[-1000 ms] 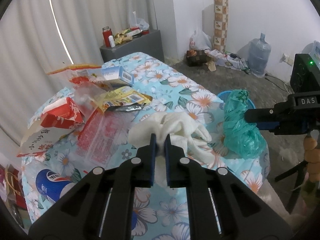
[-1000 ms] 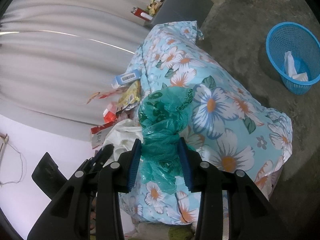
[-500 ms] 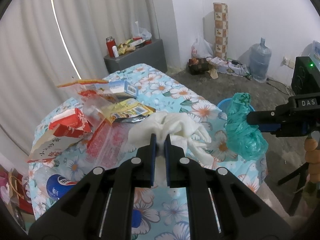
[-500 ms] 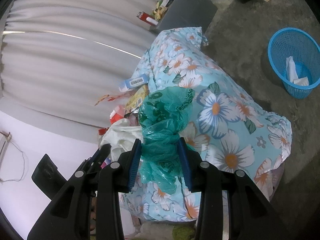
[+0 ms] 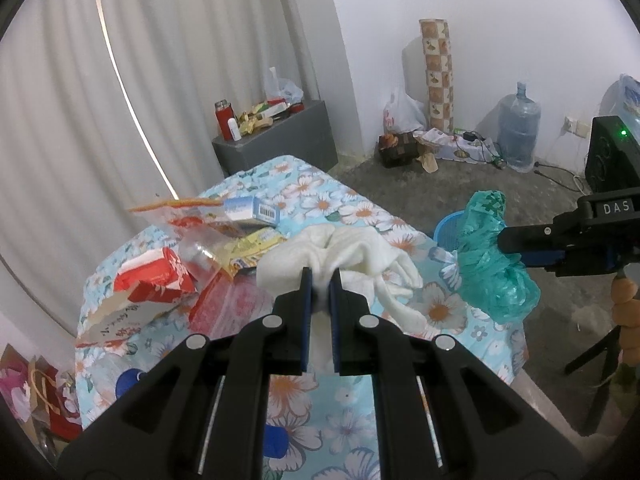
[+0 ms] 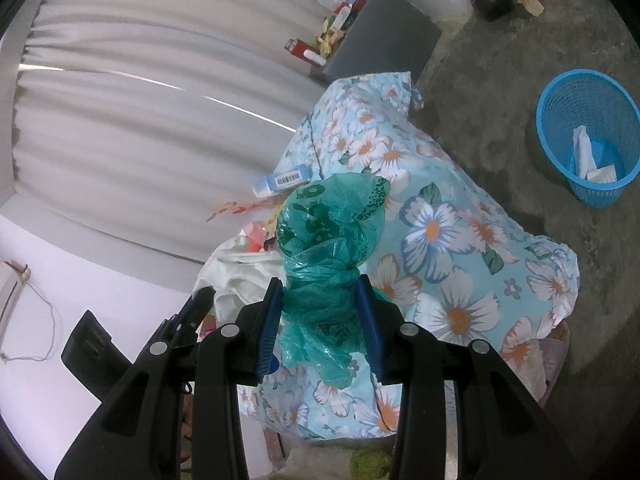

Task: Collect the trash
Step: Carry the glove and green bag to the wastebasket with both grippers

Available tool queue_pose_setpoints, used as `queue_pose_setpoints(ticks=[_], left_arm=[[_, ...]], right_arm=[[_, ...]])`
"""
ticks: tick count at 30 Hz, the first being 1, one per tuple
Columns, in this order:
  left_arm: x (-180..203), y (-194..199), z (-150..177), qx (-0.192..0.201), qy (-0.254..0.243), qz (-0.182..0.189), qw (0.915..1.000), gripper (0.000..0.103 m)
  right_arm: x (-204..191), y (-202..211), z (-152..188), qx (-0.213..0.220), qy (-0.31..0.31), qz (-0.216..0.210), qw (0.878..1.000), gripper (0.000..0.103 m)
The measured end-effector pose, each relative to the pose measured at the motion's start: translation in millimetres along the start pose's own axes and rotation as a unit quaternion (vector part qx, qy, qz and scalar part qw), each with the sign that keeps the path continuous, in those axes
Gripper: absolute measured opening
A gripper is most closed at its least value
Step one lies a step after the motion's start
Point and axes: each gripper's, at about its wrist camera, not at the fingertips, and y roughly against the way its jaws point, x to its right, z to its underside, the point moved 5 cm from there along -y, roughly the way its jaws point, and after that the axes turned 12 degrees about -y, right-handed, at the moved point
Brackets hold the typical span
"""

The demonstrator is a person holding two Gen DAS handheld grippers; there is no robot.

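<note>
1. Left claw [image 5: 319, 280] pinches my white crumpled wad [image 5: 352, 252] at frame centre, lifted off the table [image 5: 472, 328] for binning.
2. Right claw [image 6: 320, 300] clamps the green plastic bag [image 6: 332, 232] at its knotted neck, so it hangs secure.
3. I see the blue basket [image 6: 552, 120] at upper right, my likely drop target.

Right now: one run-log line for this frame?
left gripper: shut on white cloth | right gripper: shut on green bag | blue basket: on floor
</note>
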Motion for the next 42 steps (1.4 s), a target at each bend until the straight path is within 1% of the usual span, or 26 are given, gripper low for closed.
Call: queue_pose_setpoints(ticks=[6,13,18,20,25,30,33,36,38,39,42], left_arm=[[7,6,-15,0.014,-0.013,-0.002,0.9998,0.006],[22,4,-36,0.027,-0.032,0.000,0.9991,0.006],[31,1,-52,0.037,-0.042,0.009,0.9984,0.006],[35,-1,-61,0.043,-0.044,0.017,0.9980,0.006],[49,-13,-86,0.053,-0.051,0.055,0.9958,0.006],[75,-42,-119,0.048,-0.057,0.117,0.9903,0.006],[99,-66,-140,0.040,-0.068,0.159,0.9841,0.006],[127,-96,-159,0.022,-0.080,0.202,0.9759,0.006],[148,-119,-168,0.003,-0.087,0.227,0.9700,0.006],[160,-133,-173,-0.010,-0.091,0.242,0.9658,0.006],[192,-177,-181,-0.053,-0.096,0.278,0.9545,0.007]], right_arm=[[3,16,-5,0.017,-0.003,-0.010,1.000,0.037],[15,40,-15,0.045,-0.016,-0.018,0.999,0.037],[26,59,-24,0.066,-0.028,-0.018,0.997,0.037],[31,68,-30,0.081,-0.033,-0.015,0.996,0.037],[47,98,-43,0.133,-0.046,0.004,0.990,0.037],[72,121,-56,0.173,-0.072,0.022,0.982,0.037],[92,134,-66,0.206,-0.087,0.057,0.973,0.037],[110,139,-77,0.231,-0.095,0.093,0.964,0.037],[127,141,-87,0.247,-0.101,0.127,0.955,0.037],[138,140,-93,0.250,-0.107,0.137,0.953,0.037],[166,130,-109,0.247,-0.128,0.145,0.950,0.037]])
